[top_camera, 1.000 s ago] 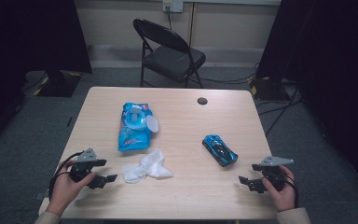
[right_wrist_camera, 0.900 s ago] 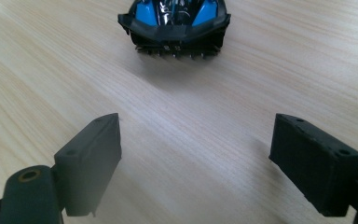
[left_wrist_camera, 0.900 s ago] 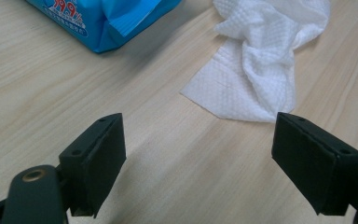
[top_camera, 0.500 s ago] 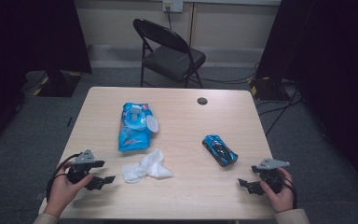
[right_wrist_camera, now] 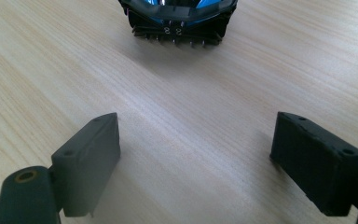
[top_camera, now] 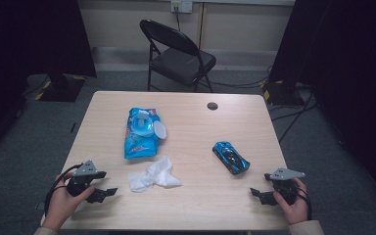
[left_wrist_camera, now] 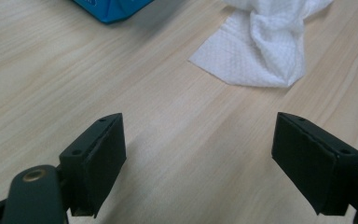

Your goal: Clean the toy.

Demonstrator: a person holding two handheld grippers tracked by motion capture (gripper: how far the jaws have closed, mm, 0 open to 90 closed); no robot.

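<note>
Bare table point(top_camera: 196, 196) between crumpled wipe point(top_camera: 154, 175) and toy car point(top_camera: 230, 157).

The pale wood-grain counter point(top_camera: 191, 210) carries four things. A crumpled white tissue point(top_camera: 154, 175) lies just ahead of the left hand-held gripper point(top_camera: 108, 192), with a blue wipes packet point(top_camera: 139, 134) beyond it. A blue toy car point(top_camera: 230, 157) sits ahead of the right hand-held gripper point(top_camera: 255, 193). A small dark disc point(top_camera: 212, 105) lies far beyond both.
</note>
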